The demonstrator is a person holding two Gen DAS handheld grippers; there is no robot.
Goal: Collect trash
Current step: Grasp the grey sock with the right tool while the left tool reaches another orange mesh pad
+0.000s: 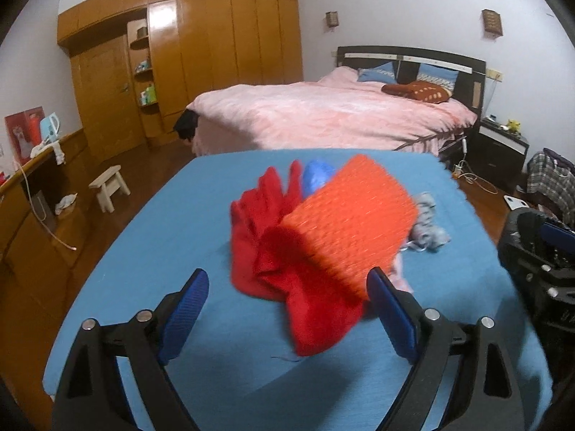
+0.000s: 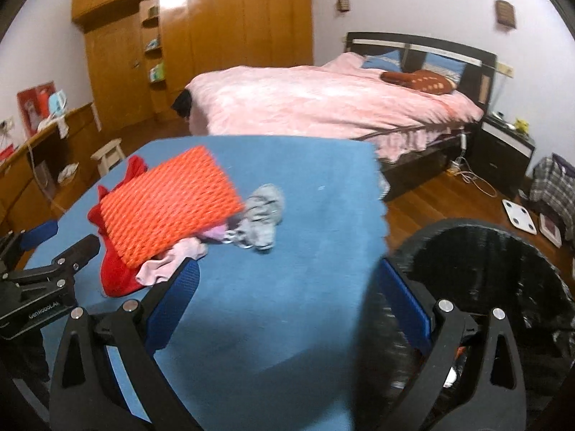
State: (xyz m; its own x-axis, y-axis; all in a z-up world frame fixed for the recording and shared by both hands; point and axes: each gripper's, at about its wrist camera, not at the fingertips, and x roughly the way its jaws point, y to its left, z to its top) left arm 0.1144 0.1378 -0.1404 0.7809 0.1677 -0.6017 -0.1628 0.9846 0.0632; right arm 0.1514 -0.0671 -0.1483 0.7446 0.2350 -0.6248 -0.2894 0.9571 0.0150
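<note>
- Trash pile sits on my blue table (image 1: 151, 251): orange mesh block (image 1: 345, 222) over red cloth (image 1: 258, 237), grey wad (image 2: 262, 212) at its three o'clock.
- My left gripper (image 1: 287, 309) gapes, empty.
- My right gripper (image 2: 287, 301) gapes too; black bin (image 2: 485, 273) at three o'clock.

A home bedroom: a double bed (image 1: 323, 115) with pink quilt and dark headboard (image 1: 413, 61), a wall of wooden wardrobes (image 1: 222, 39), a bedside cabinet (image 1: 501, 143), a small wooden stool (image 1: 109, 186) and wood flooring (image 2: 449, 197).
</note>
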